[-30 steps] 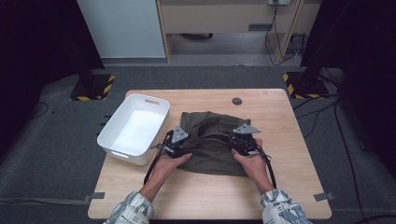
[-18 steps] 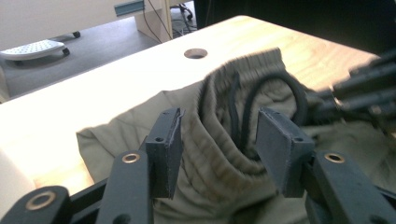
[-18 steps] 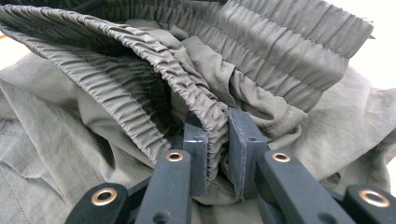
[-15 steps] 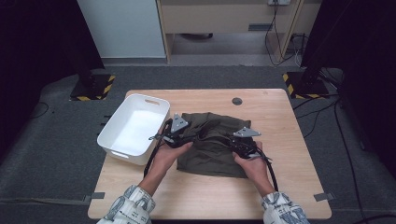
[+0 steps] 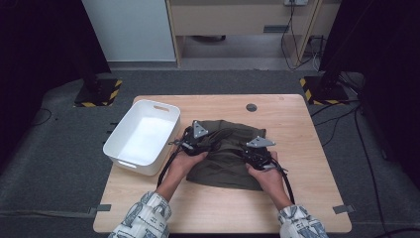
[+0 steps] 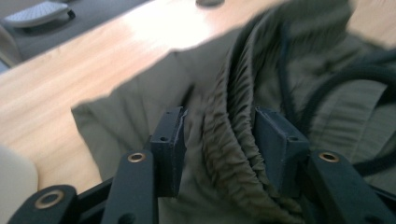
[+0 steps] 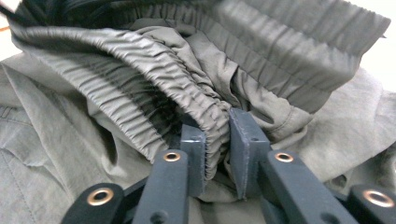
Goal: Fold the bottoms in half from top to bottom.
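Note:
An olive-green garment (image 5: 229, 161) with an elastic waistband lies bunched in the middle of the wooden table (image 5: 302, 198). My left gripper (image 5: 197, 140) is at the garment's left side. In the left gripper view the ribbed waistband (image 6: 231, 140) fills the gap between the jaws of the left gripper (image 6: 219, 126), which have just been closing on it. My right gripper (image 5: 257, 151) is over the garment's right part. Its pads pinch a gathered fold of waistband (image 7: 140, 88) in the right gripper (image 7: 217, 135), though the jaws have eased apart slightly.
A white plastic bin (image 5: 119, 154) stands at the table's left edge, close to the left hand. A small black round insert (image 5: 251, 107) sits near the far edge. Bare wood lies to the right and in front of the garment. Cables trail from both grippers.
The left hand has moved away from me and a little right, drawing the garment's left edge with it. The right hand has stayed put on the waistband.

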`<state>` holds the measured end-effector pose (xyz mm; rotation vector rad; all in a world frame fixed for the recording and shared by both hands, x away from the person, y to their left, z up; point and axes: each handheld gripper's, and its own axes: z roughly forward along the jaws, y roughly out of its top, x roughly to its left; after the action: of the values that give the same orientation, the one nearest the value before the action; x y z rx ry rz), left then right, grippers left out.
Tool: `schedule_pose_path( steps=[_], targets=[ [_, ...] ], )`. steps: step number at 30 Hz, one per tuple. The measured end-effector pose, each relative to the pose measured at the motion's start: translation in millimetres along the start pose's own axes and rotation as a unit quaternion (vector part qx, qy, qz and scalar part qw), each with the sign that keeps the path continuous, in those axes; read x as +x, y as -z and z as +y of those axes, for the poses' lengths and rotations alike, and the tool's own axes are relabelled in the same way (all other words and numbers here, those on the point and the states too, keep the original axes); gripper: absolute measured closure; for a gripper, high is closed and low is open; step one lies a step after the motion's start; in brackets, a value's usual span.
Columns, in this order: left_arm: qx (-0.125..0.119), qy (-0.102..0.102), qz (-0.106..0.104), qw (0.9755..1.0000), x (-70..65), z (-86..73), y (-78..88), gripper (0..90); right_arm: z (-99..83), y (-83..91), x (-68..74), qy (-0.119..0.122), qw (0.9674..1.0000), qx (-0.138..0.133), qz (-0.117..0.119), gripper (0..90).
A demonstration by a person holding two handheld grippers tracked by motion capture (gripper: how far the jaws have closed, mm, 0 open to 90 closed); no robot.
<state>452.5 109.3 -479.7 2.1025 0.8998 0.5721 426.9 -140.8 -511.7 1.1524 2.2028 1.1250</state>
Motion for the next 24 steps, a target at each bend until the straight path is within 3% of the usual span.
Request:
schedule_pose_path(
  steps=[2,7,11,17,24],
  targets=[
    [0.008,0.004,-0.004,1.0,0.5,-8.0,-1.3,54.0,-1.5,-0.1,0.7,-0.002,1.0,0.001,-0.002,72.2],
    [-0.003,0.022,-0.024,0.9995,3.4,-15.4,-5.6,67.6,-4.0,-3.9,-0.5,-0.003,0.9998,0.005,-0.017,69.7],
    [-0.008,0.021,-0.016,0.9996,4.3,-15.2,-12.6,74.9,-1.3,-10.8,-6.4,-0.007,0.9996,0.007,-0.025,72.2],
    [-0.016,0.047,0.004,0.9987,10.5,-6.0,-30.0,77.9,10.1,-25.0,-20.8,-0.013,0.999,0.01,-0.042,75.5],
    [-0.027,0.049,0.012,0.9983,8.9,2.3,-25.7,80.2,19.9,-26.0,-25.9,-0.015,0.9989,0.008,-0.044,78.1]
  ],
)
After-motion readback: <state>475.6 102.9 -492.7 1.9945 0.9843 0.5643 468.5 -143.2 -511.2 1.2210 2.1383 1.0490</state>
